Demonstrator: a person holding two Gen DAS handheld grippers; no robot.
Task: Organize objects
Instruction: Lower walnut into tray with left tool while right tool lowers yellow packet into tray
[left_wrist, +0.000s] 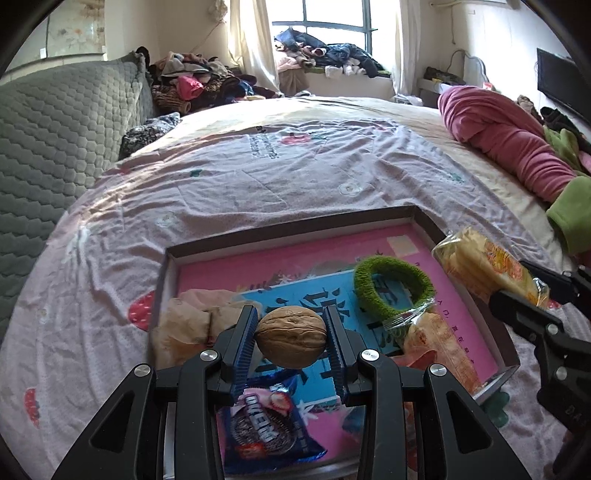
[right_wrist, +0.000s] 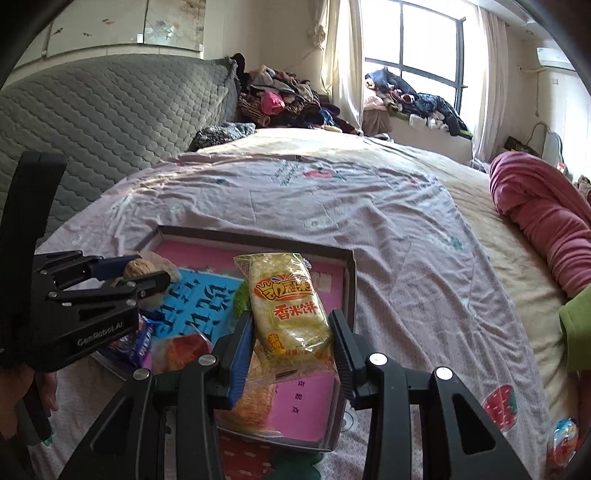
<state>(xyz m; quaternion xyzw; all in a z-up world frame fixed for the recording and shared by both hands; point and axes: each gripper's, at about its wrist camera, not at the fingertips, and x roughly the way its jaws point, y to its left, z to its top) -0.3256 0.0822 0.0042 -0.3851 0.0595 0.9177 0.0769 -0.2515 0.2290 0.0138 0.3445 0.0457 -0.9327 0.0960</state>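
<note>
A bedroom: a bed (left_wrist: 258, 192) under a pale lilac printed sheet carries a shallow dark-rimmed cardboard tray with a pink and blue printed floor (left_wrist: 288, 225); a grey quilted headboard stands beyond it, with heaped clothes near the window. The left gripper (left_wrist: 291, 334) is partly closed on a round tan walnut (left_wrist: 291, 336), the blue ribbed pads pressing both of its sides; the walnut hangs above the tray. Below this gripper in the tray lies a blue biscuit packet (left_wrist: 271, 434); ahead and to its right lies a green fuzzy ring (left_wrist: 391, 291); to its left, a crumpled beige bag (left_wrist: 192, 321). The right gripper (right_wrist: 293, 343) is partly closed on a yellow clear-wrapped rice cracker packet (right_wrist: 288, 306), held over the tray's right side; a second similar packet (right_wrist: 251, 398) lies beneath it.
</note>
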